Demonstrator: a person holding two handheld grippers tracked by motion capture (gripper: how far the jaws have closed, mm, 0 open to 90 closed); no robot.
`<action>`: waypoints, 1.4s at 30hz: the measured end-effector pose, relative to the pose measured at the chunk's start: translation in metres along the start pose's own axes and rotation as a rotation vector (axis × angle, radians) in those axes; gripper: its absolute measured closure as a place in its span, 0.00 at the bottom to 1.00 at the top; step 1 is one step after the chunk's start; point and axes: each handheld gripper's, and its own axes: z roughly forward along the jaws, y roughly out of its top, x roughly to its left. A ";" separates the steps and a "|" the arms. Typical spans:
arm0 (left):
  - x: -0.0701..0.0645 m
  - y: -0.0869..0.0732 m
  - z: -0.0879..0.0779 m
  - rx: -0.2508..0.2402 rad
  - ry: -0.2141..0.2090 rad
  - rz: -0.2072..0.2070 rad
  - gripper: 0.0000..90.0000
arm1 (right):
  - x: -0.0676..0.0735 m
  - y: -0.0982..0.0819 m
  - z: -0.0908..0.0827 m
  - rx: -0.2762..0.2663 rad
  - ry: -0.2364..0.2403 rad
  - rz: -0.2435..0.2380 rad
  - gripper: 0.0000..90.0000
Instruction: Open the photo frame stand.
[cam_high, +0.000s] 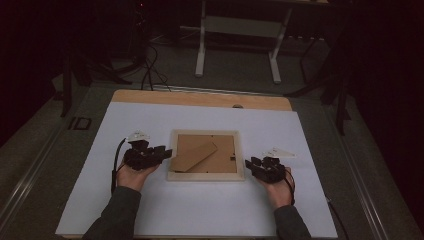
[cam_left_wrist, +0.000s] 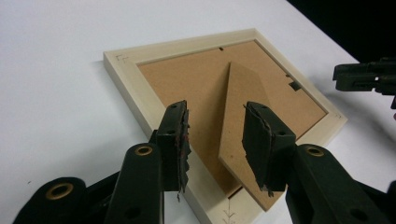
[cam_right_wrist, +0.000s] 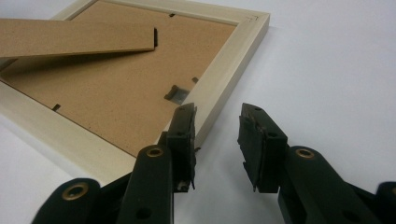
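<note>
— As you take stock from largest to smallest, what heads your list?

— Item one: the table (cam_high: 150, 97), its wooden edge showing at the far side, under a white sheet (cam_high: 200, 210). Item two: the picture frame (cam_high: 206, 176), pale wood, lying face down near the middle of that sheet, between your two hands.

— And on the frame?

— Item three: the brown backing board (cam_left_wrist: 187, 84), seated inside the frame. Item four: the stand flap (cam_left_wrist: 238, 112), tilted up off the board, its free end pointing toward your left side. Item five: a small metal hanger (cam_right_wrist: 176, 94) near the frame's right rail.

— My tools?

— Left gripper (cam_left_wrist: 215, 140): jaws partly open, nothing clamped, hovering over the frame's left rail with the flap's tip between the pads but not pressed. Right gripper (cam_right_wrist: 216, 144): jaws partly open, empty, just beside the right rail.

— Progress?

— By my judgement you have the flap raised and the frame laid flat. Left to do, seemingly: loosen the tabs and lift the board out, or stand the frame up; which one I cannot tell.
</note>
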 end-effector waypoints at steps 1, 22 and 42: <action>0.000 0.001 0.001 0.006 -0.001 0.003 0.69 | 0.000 0.000 0.000 -0.001 0.001 -0.001 0.73; -0.004 0.020 0.026 0.073 0.004 0.022 0.60 | -0.001 0.000 -0.001 -0.004 0.008 0.003 0.72; -0.004 0.024 0.055 0.174 -0.130 0.019 0.48 | -0.001 -0.001 0.000 -0.001 0.010 0.006 0.71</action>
